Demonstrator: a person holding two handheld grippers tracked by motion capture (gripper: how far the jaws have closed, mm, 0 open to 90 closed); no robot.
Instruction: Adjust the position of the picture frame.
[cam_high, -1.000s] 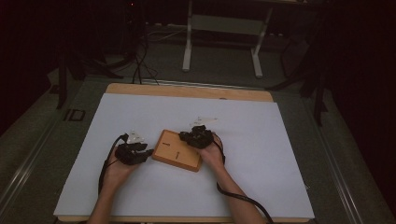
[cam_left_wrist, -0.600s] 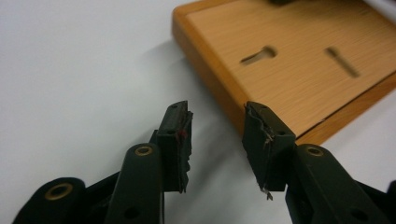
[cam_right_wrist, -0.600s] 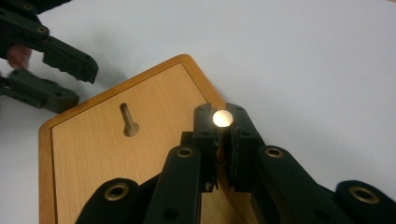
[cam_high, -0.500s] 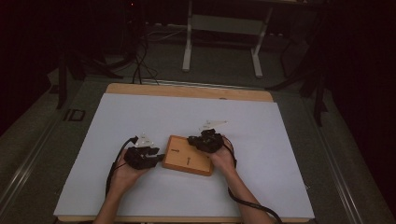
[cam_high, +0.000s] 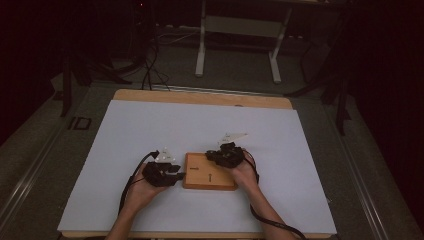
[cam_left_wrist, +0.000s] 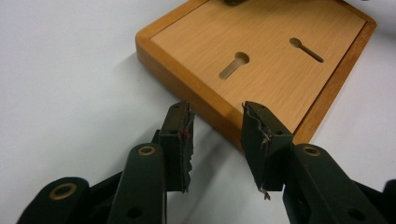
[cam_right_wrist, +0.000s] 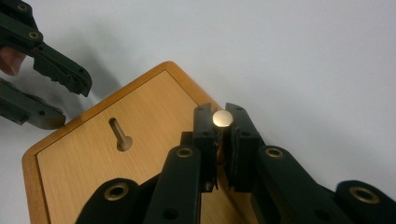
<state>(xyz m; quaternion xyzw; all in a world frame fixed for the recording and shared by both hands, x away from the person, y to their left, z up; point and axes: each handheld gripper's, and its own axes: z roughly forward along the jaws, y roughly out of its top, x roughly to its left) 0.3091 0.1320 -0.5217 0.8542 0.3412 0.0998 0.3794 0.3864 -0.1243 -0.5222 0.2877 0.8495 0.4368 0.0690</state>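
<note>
Your right hand-held gripper (cam_right_wrist: 223, 128) pinches a brass pin (cam_right_wrist: 222, 118) over the wooden board (cam_high: 210, 171); your left hand-held gripper (cam_left_wrist: 215, 128) is open at its edge.

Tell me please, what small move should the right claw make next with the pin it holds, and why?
Probably lower the brass-headed pin toward a keyhole slot in the wooden board. The right claw is shut on the pin above the board's corner, and the open left claw waits at the near edge, not gripping.
</note>
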